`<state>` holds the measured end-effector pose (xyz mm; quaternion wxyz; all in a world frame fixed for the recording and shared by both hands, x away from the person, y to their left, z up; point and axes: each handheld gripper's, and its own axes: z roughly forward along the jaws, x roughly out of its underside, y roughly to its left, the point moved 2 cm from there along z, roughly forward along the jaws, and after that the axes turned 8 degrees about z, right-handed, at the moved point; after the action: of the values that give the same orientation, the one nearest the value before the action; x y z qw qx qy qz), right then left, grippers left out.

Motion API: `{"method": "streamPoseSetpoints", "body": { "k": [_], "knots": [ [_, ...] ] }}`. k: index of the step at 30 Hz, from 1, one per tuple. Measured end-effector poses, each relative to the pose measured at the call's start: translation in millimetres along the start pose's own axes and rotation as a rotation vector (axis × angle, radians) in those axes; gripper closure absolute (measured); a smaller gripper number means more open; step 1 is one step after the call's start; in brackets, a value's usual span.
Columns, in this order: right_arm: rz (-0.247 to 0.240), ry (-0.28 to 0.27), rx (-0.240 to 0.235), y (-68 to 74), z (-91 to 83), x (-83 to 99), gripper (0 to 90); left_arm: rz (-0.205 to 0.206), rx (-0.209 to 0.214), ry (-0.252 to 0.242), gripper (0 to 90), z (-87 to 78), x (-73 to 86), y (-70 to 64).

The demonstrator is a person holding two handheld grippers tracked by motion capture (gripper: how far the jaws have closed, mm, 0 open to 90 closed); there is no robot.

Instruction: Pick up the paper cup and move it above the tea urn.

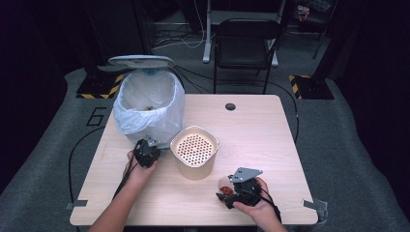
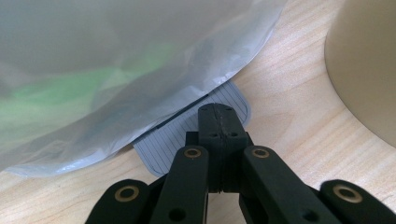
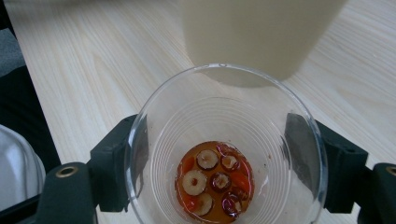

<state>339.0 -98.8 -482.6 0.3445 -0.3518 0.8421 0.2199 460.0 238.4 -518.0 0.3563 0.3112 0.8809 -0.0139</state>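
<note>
- Clear plastic cup [image 3: 224, 154]: transparent, ribbed wall, round rim; it stands near the desk's [image 1: 261, 125] front edge, toward the front right corner, just beside the beige canister [image 1: 194, 152].
- Cup contents: a shallow layer of amber-red liquid with sliced, ring-shaped dried fruit pieces [image 3: 215, 179] at the bottom.
- Right gripper [image 1: 227, 192]: jaws spread around the cup, one on each side of its wall, grasping it.
- Left gripper [image 2: 216, 122]: jaws clenched together, tips resting on the grey ribbed pedal [image 2: 187, 135] at the foot of the bin [image 1: 147, 104].
- Bin: stands at the desk's rear left corner, lid raised, lined with a white translucent bag [image 2: 116, 70]; small brownish scraps lie inside, and a green tint shows through the bag.
- Beige canister: cylindrical, near the desk's middle, topped by a perforated insert.
- Writing: a large numeral "6" [image 1: 98, 116] on the floor mat left of the desk.
</note>
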Motion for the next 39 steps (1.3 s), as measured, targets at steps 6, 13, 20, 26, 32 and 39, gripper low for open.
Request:
{"method": "streamPoseSetpoints", "body": {
  "k": [6,13,20,26,32,39],
  "knots": [
    [0.049,-0.016,0.044,-16.5,-18.6,15.1,22.3,0.009,0.005,-0.006,90.0,0.2,-0.5,0.2],
    [0.089,-0.032,0.082,-28.5,-32.4,26.6,21.4,0.011,0.008,-0.005,90.0,0.0,-0.5,0.3],
    [0.11,-0.05,0.096,-29.6,-34.9,25.9,10.9,0.001,0.005,0.0,90.0,-0.2,0.0,0.3],
    [0.099,-0.059,0.094,-27.1,-39.5,19.7,8.6,0.001,0.008,0.001,90.0,-0.4,0.1,0.6],
    [0.08,-0.101,0.083,-29.3,-56.4,-3.9,15.0,0.003,0.008,0.004,90.0,-0.6,0.1,0.6],
    [0.077,-0.148,0.065,-45.6,-58.1,-42.6,32.5,0.009,0.01,-0.007,90.0,-0.5,0.5,1.1]
  ]
}}
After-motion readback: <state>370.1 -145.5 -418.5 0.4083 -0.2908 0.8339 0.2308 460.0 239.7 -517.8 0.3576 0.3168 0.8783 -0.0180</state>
